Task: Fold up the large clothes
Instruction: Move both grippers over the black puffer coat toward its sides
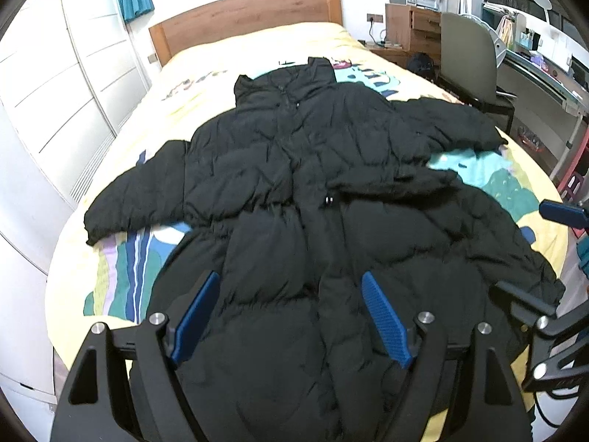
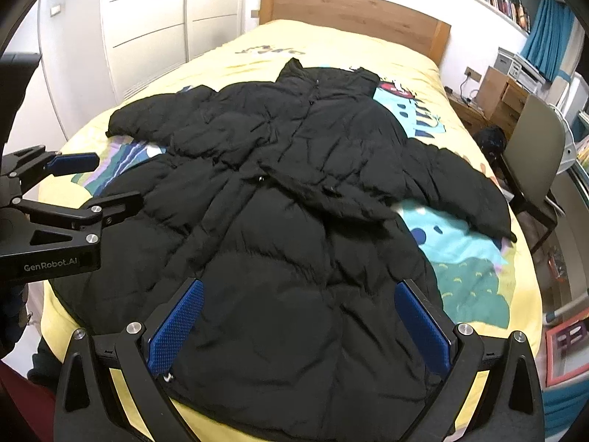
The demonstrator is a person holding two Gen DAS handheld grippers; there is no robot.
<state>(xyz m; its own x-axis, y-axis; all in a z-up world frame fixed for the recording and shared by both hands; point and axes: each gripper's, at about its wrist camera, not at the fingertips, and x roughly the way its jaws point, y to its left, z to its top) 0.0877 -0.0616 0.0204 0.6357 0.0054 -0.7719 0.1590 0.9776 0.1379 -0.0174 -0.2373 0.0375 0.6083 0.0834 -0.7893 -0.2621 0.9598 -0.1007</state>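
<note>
A long black puffer coat (image 1: 294, 184) lies front up on the bed, collar toward the headboard, both sleeves spread out to the sides. It also shows in the right wrist view (image 2: 294, 202). My left gripper (image 1: 291, 316) is open above the coat's hem, left of centre, holding nothing. My right gripper (image 2: 298, 328) is open above the hem, right of centre, holding nothing. Each gripper shows at the edge of the other's view: the right gripper (image 1: 552, 258) and the left gripper (image 2: 92, 180).
The bed has a yellow printed cover (image 1: 228, 55) and a wooden headboard (image 1: 250, 11). White wardrobe doors (image 1: 55, 92) stand on the left. A grey chair (image 1: 471, 59), a wooden nightstand (image 1: 412, 29) and a desk (image 1: 545, 66) stand on the right.
</note>
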